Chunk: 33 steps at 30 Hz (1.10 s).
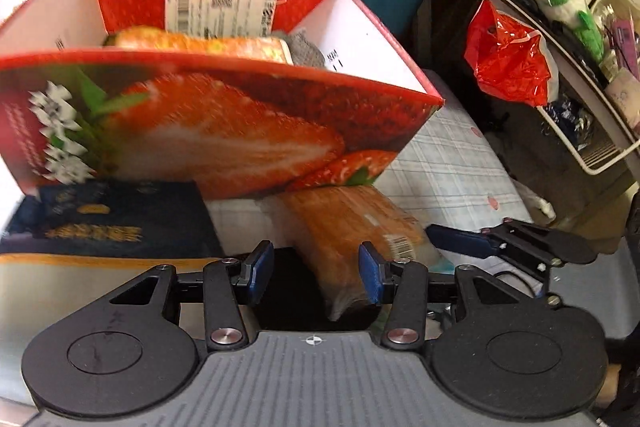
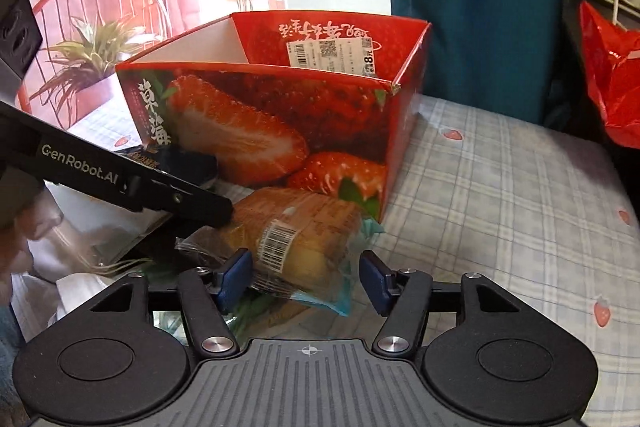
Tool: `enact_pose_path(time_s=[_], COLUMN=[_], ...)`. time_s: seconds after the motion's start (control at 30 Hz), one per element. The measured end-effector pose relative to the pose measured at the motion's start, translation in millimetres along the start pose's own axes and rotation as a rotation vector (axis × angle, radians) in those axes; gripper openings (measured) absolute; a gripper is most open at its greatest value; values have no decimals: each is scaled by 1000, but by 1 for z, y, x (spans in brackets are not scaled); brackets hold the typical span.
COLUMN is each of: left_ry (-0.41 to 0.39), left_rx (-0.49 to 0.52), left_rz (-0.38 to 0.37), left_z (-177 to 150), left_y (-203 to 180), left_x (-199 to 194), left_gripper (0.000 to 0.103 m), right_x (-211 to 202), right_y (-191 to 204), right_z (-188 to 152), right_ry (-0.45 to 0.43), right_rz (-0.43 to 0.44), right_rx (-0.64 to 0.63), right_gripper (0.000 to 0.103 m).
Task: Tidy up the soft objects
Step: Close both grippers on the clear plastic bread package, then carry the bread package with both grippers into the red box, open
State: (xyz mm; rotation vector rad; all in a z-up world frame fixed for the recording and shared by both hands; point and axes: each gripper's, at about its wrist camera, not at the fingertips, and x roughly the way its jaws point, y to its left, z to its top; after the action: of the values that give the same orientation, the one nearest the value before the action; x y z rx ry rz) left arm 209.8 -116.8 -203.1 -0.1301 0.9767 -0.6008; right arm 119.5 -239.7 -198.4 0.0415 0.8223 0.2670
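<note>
Two handheld grippers converge on a wrapped bread loaf [image 2: 296,231] lying on a checked sheet [image 2: 500,187], just in front of a strawberry-printed box [image 2: 256,123]. The step in hand appears to be the pick-up of this loaf, with the box as its likely destination; another orange-wrapped item [image 1: 192,43] and something grey already lie inside.

The right gripper [image 2: 304,279] has its jaws apart, the near end of the loaf sitting between the blue pads, none visibly pressing on it. The left gripper [image 1: 316,277] is also parted, the loaf's other end reaching in between its pads; the right-hand pad lies close against the wrapper, but a firm grip cannot be confirmed.

Next, one pair of jaws probably needs to close gently on the loaf, then lift it clear of the box wall directly ahead and over the rim.

The loaf is golden-brown, sealed in clear crinkled plastic with a barcode label and a teal edge, and looks soft enough to squash under pressure. A dark packet [image 1: 116,215] lies to the left gripper's left.
</note>
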Motion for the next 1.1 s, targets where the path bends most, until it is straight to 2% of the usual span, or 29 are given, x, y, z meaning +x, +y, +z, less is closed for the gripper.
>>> enact_pose_path(time_s=[0.17,0.33,0.37,0.53,0.87,1.1], left_ry=[19,27,27,29,-46,-154], left_rx=[-41,-110,-108,-49,29,69], left_rz=[-41,-123,-125,-95,-94,-108], left_z=[2,2,1,4,3,6], left_y=[2,9,8,-5,-21,-25], left_x=[18,29,31,29,-18,-71], left_gripper=[57,57,56,56,56,55], right_x=[7,11,12,10,-26,-62], right_y=[-4,-7,-7,-2,16,37], right_z=[0,-1,-1,0,13,36], right_ry=[3,0,0,1,-49,-129], right_rz=[28,63,75,79,74,78], right_rx=[7,17,18,28,-40,-101], right_gripper=[54,46,43,41,40,40])
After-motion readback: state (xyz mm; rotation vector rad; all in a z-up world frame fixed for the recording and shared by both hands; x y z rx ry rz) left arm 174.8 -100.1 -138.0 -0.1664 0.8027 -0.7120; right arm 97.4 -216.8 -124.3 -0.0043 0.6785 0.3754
